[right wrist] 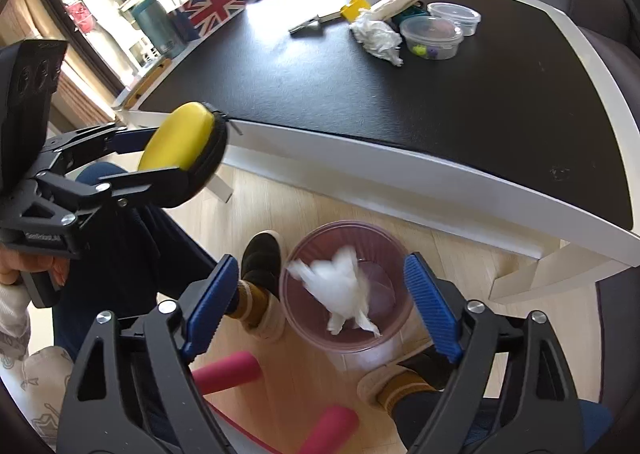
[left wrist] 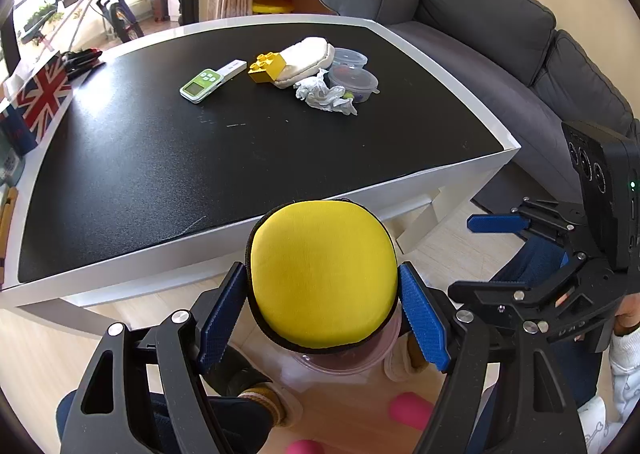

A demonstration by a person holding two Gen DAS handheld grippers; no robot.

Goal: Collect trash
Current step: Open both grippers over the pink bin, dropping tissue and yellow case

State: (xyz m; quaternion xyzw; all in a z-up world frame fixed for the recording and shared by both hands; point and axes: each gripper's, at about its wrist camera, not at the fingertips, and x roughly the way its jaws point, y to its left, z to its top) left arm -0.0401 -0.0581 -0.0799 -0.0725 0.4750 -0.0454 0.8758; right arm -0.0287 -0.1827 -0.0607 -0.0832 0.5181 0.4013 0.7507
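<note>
My left gripper [left wrist: 322,268] is shut on a round yellow case [left wrist: 322,274] with a black zip edge, held just off the table's near edge above a clear pink bin [left wrist: 344,362]. From the right wrist view the same case [right wrist: 176,142] hangs at the left. My right gripper [right wrist: 320,260] stands open over the bin [right wrist: 402,318], with nothing between its fingers. A white tissue [right wrist: 340,286], blurred, is inside the bin's mouth. Another crumpled white tissue [left wrist: 324,92] [right wrist: 378,36] lies on the black tabletop beside two clear lidded tubs [left wrist: 354,80].
The white-rimmed black table [left wrist: 360,194] also holds a yellow toy brick [left wrist: 267,68], a white pouch [left wrist: 306,56], a green remote [left wrist: 200,86] and a Union Jack box [left wrist: 42,94]. A grey sofa [left wrist: 480,14] stands to the right. A person's slippered feet [right wrist: 260,286] and pink rolls [right wrist: 228,372] flank the bin.
</note>
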